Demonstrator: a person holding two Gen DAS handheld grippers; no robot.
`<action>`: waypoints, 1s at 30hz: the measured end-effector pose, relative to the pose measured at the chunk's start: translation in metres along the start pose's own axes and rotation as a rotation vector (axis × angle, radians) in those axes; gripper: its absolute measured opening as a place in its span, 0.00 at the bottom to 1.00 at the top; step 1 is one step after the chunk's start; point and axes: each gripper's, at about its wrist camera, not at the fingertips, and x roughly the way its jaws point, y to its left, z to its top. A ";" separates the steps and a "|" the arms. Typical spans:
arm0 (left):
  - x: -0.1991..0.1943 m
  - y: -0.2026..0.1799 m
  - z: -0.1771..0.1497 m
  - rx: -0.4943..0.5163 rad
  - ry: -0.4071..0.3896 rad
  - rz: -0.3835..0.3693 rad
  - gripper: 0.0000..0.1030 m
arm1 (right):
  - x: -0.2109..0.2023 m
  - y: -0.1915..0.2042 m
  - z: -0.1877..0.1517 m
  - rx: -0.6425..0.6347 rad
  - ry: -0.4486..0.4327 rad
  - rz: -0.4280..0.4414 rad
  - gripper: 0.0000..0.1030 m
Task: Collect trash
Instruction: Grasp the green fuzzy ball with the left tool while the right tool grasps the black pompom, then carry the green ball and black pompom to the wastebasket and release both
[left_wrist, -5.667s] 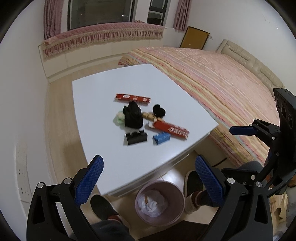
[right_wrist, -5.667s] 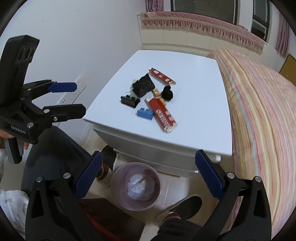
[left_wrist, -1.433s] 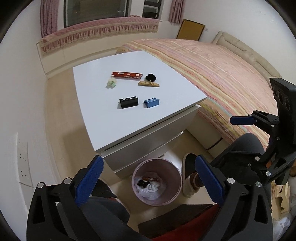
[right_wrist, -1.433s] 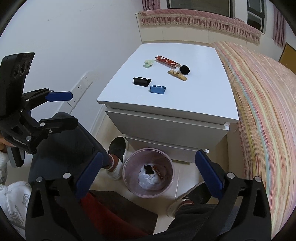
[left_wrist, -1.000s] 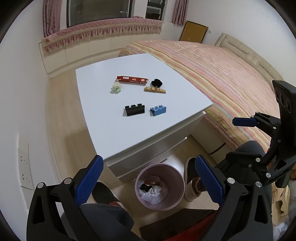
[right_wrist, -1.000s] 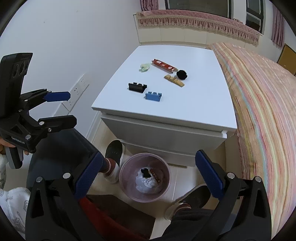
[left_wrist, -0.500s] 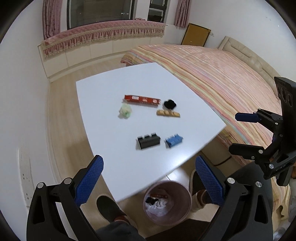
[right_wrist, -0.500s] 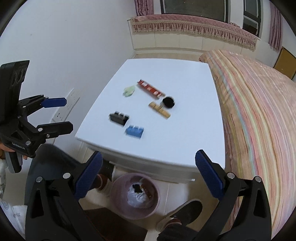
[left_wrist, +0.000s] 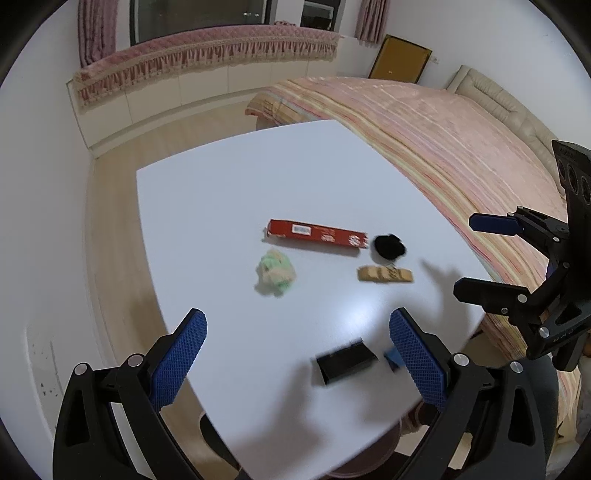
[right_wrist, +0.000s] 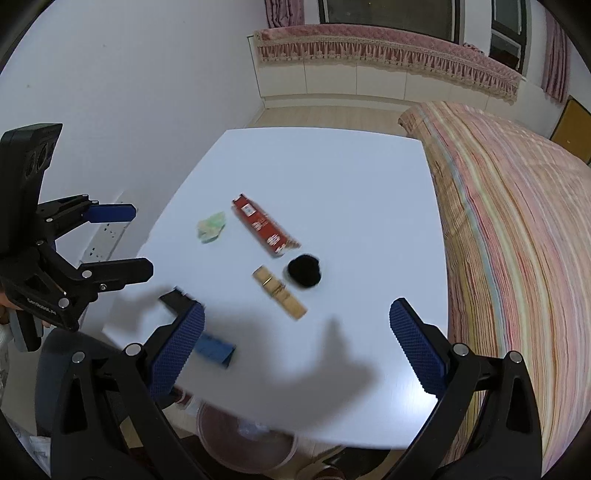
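On the white table (left_wrist: 229, 192) lie a red wrapper (left_wrist: 316, 233), a crumpled green-white wad (left_wrist: 276, 272), a black ball (left_wrist: 388, 246) and a tan flat piece (left_wrist: 384, 274). A black brick (left_wrist: 345, 361) and a blue brick (right_wrist: 214, 349) lie near the front edge. My left gripper (left_wrist: 297, 356) is open and empty above the front of the table. My right gripper (right_wrist: 295, 349) is open and empty above the table's near edge. The wrapper (right_wrist: 264, 225), wad (right_wrist: 211, 227), ball (right_wrist: 304, 271) and tan piece (right_wrist: 279, 291) also show in the right wrist view.
A pink trash bin (right_wrist: 245, 441) stands on the floor under the table's near edge, mostly hidden. A striped bed (left_wrist: 424, 129) borders the table on the right. A wall with sockets (right_wrist: 105, 238) is on the left.
Both grippers have moved forward and lower over the table, so the items look closer. The bin has slid mostly out of sight under the table edge. Earlier a black bag and second red wrapper left the table.
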 end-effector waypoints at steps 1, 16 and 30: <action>0.005 0.002 0.003 -0.001 0.005 -0.001 0.93 | 0.005 -0.002 0.002 -0.002 0.004 0.002 0.94; 0.045 0.013 0.011 0.009 0.034 0.008 0.51 | 0.054 -0.010 0.015 -0.037 0.051 0.012 0.42; 0.050 0.015 0.011 0.015 0.034 -0.003 0.20 | 0.056 -0.006 0.011 -0.050 0.051 0.016 0.20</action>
